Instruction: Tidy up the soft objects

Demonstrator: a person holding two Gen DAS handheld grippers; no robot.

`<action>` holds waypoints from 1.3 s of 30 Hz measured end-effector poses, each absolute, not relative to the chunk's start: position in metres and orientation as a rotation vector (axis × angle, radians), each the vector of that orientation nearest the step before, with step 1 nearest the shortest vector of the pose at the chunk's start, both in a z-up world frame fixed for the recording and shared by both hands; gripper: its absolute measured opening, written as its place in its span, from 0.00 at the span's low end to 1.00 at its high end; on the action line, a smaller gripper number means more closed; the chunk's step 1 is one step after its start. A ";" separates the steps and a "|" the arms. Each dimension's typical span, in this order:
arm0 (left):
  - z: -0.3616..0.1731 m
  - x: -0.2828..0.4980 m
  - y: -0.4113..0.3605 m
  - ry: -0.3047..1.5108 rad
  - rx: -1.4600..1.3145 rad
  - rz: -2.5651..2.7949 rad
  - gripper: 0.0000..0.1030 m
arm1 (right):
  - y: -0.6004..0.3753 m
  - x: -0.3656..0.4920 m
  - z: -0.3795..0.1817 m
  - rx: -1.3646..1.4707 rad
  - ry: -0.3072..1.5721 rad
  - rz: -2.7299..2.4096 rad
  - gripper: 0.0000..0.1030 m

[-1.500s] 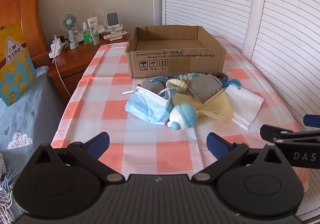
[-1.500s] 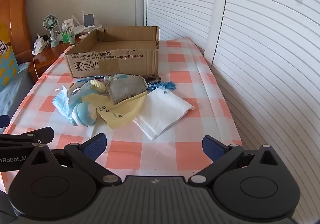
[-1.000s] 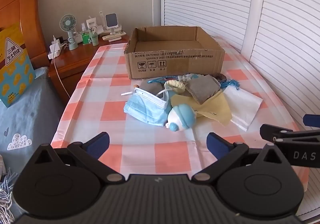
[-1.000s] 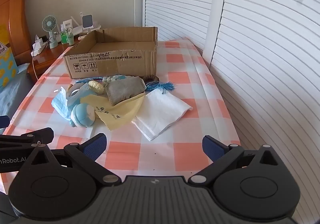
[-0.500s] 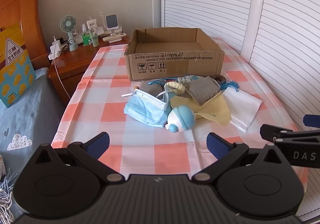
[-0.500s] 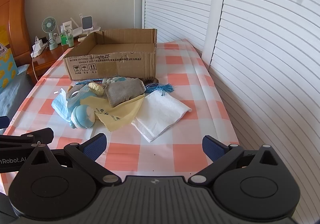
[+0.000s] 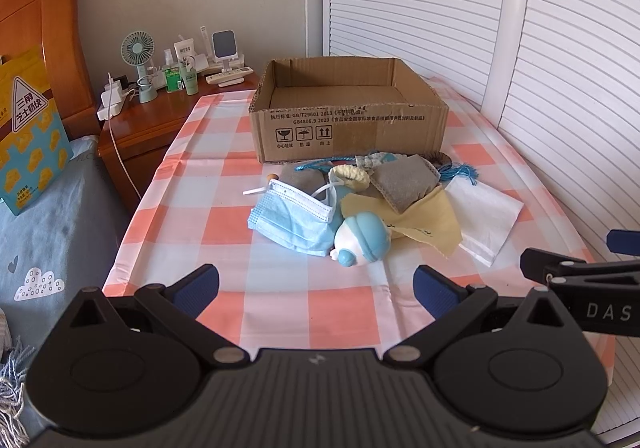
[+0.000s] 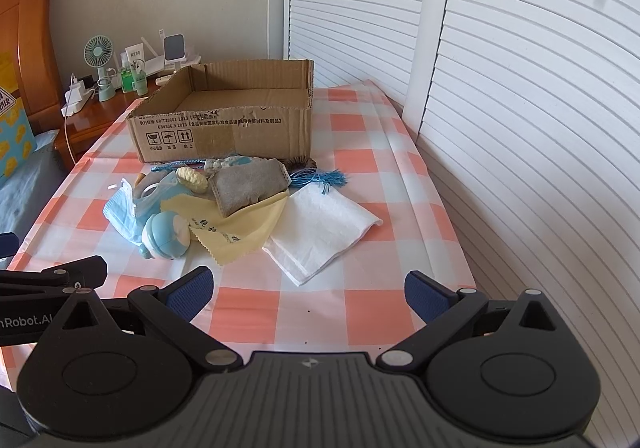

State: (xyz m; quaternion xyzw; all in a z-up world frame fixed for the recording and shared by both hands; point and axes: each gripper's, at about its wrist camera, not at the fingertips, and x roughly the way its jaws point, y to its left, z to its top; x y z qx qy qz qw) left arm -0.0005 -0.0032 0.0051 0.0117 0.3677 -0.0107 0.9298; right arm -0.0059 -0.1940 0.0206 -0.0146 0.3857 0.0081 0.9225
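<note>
Both the left gripper (image 7: 316, 288) and right gripper (image 8: 308, 288) are hovering with fingers spread and empty while the soft objects (image 7: 360, 199) are lying heaped before the apparently empty cardboard box (image 7: 348, 127), so sorting is seemingly only beginning.

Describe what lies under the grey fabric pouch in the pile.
The grey fabric pouch rests on a yellow cloth, which overlaps a white folded cloth. What else lies beneath the pouch is hidden.
</note>
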 end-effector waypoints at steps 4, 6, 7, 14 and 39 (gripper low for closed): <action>0.005 0.000 -0.003 0.754 0.023 -0.022 0.99 | -0.194 -0.006 0.020 -0.031 0.790 0.017 1.00; 0.005 -0.001 -0.003 0.753 0.024 -0.023 0.99 | -0.194 -0.006 0.020 -0.030 0.790 0.017 1.00; 0.005 -0.001 -0.003 0.753 0.024 -0.022 0.99 | -0.194 -0.006 0.020 -0.031 0.790 0.017 1.00; 0.005 -0.001 -0.003 0.754 0.022 -0.022 0.99 | -0.194 -0.006 0.020 -0.029 0.790 0.017 1.00; 0.004 0.008 0.000 0.757 0.003 -0.042 0.99 | -0.197 0.003 0.016 -0.039 0.782 0.031 1.00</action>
